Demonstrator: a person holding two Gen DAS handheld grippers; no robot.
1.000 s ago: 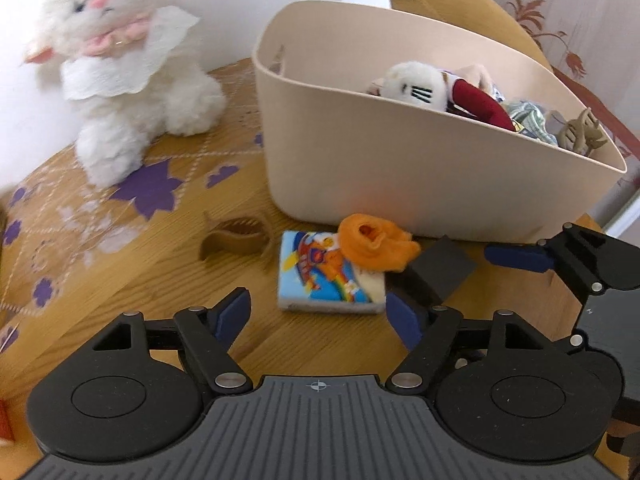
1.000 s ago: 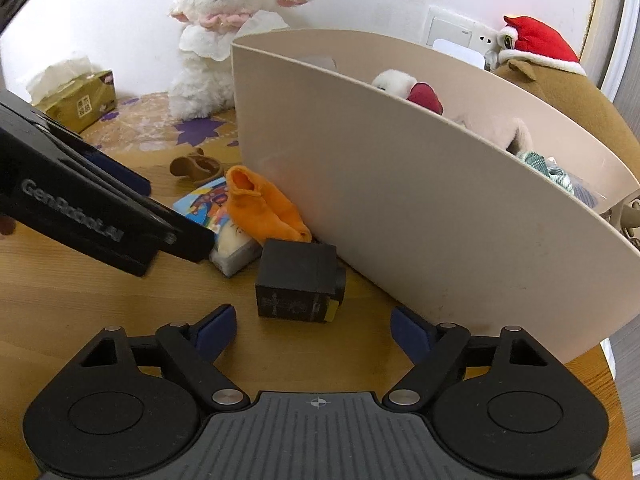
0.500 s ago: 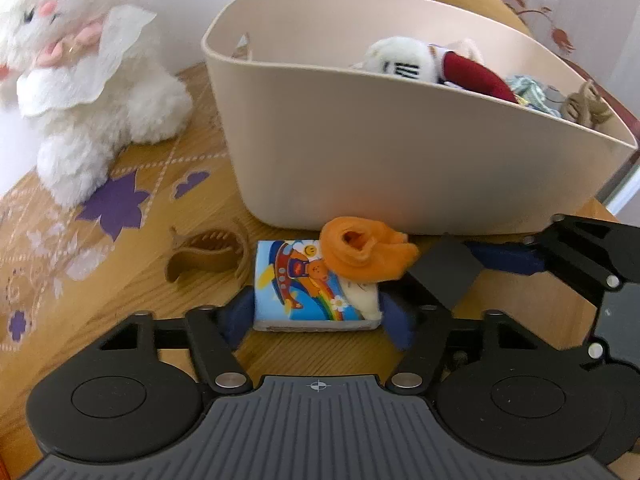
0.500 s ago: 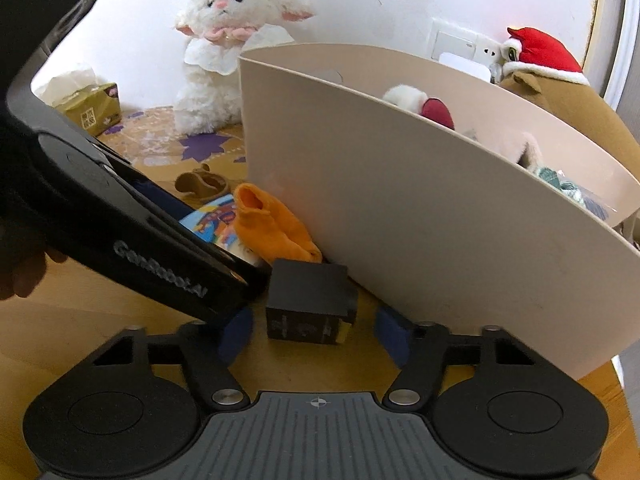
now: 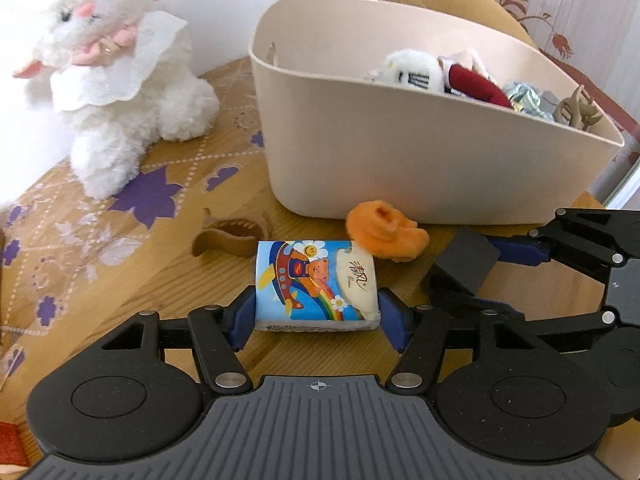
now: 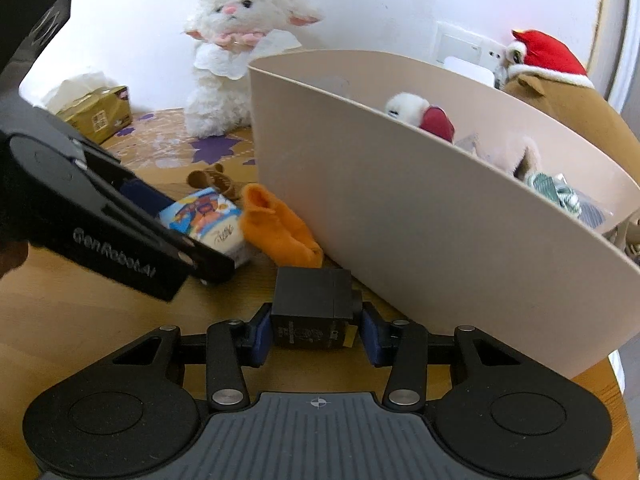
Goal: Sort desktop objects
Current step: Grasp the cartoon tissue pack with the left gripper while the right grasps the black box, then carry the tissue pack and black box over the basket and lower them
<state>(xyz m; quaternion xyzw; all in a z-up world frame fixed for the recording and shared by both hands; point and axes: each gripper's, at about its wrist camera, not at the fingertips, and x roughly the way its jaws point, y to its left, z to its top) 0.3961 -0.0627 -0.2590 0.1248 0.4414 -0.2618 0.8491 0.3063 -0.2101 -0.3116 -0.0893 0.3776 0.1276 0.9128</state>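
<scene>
My left gripper [image 5: 318, 316] is shut on a colourful tissue pack [image 5: 316, 284] that lies on the wooden table; the pack also shows in the right wrist view [image 6: 208, 220]. My right gripper [image 6: 316, 334] is shut on a small black box [image 6: 314, 306], which also shows in the left wrist view [image 5: 466, 260]. An orange sock [image 5: 386, 236] and a brown hair claw [image 5: 230, 234] lie beside the pack. A beige bin [image 5: 420, 152] with soft toys inside stands just behind them.
A white plush lamb [image 5: 120, 76] sits at the back left. A tissue box [image 6: 98, 112] stands at the far left in the right wrist view. A brown plush with a red hat [image 6: 548, 64] is behind the bin. The table edge [image 6: 616, 376] lies right of the bin.
Both grippers moved forward and closed: the left onto the tissue pack, the right onto the black box. The sock now lies off the pack.
</scene>
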